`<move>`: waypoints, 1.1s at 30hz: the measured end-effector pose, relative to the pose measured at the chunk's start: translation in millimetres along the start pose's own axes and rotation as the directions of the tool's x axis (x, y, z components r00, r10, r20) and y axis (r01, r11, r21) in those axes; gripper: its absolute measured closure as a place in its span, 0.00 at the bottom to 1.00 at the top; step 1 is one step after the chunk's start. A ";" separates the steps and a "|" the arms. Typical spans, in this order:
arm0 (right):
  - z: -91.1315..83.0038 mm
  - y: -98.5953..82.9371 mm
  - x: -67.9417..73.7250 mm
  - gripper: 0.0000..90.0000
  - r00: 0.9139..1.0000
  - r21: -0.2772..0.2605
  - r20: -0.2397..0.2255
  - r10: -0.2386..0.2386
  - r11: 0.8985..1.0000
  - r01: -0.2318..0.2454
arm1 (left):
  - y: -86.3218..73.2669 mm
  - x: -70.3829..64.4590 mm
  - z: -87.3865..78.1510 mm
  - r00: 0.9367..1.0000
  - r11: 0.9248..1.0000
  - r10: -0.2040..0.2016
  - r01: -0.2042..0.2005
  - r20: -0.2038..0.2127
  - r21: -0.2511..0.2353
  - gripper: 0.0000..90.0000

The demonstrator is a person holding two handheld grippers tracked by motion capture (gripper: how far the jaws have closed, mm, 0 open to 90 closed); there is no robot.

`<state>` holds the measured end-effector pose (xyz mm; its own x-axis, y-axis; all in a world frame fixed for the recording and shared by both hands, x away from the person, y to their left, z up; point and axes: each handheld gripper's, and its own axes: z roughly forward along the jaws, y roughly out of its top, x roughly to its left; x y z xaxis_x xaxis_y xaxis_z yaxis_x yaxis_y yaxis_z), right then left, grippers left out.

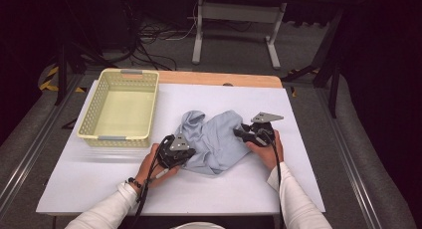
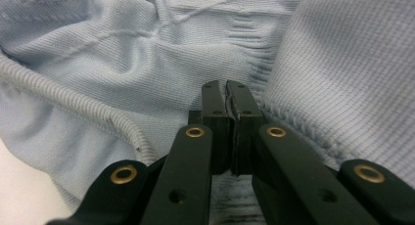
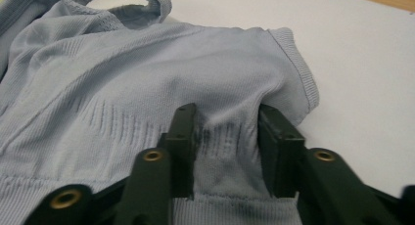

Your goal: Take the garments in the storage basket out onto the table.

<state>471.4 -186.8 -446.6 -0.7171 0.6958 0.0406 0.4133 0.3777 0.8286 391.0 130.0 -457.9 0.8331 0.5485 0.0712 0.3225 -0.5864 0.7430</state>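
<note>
High view shows a blue garment (image 1: 216,139) crumpled near the table's (image 1: 99,184) front middle, basket (image 1: 122,107) at the back left. Left gripper (image 2: 226,95) is pinched tight on a fold; right gripper (image 3: 226,132) stands part-open, cloth bunched between its jaws. Likely mid-grab: right must close, then both lift. How much cloth the left holds is hidden, as is the garment's shape

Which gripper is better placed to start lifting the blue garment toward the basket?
Left, probably. The left gripper has its jaws shut on the blue garment and sits nearer the basket. The right gripper has its jaws apart, astride a fold.
</note>
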 end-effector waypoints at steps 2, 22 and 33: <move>-5.3 -1.0 -1.2 0.95 1.000 -0.008 0.003 0.001 1.000 -0.001 | 1.0 -0.6 -1.5 1.000 1.000 0.011 -0.011 -0.010 0.004 0.98; -102.2 -18.7 42.0 0.97 0.989 -0.093 0.149 -0.020 0.995 0.034 | 13.7 -0.2 -41.9 0.991 0.987 0.036 -0.055 -0.128 -0.150 0.99; -110.5 -40.9 56.8 0.85 0.987 -0.057 0.155 -0.042 0.997 0.052 | 17.5 -12.0 -55.6 0.993 0.978 0.043 -0.064 -0.108 -0.196 0.91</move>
<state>351.8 -230.2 -416.5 -0.6385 0.7653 -0.0815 0.3430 0.3777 0.8601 361.7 146.3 -408.7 0.7931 0.5835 0.1747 0.1739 -0.4918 0.8532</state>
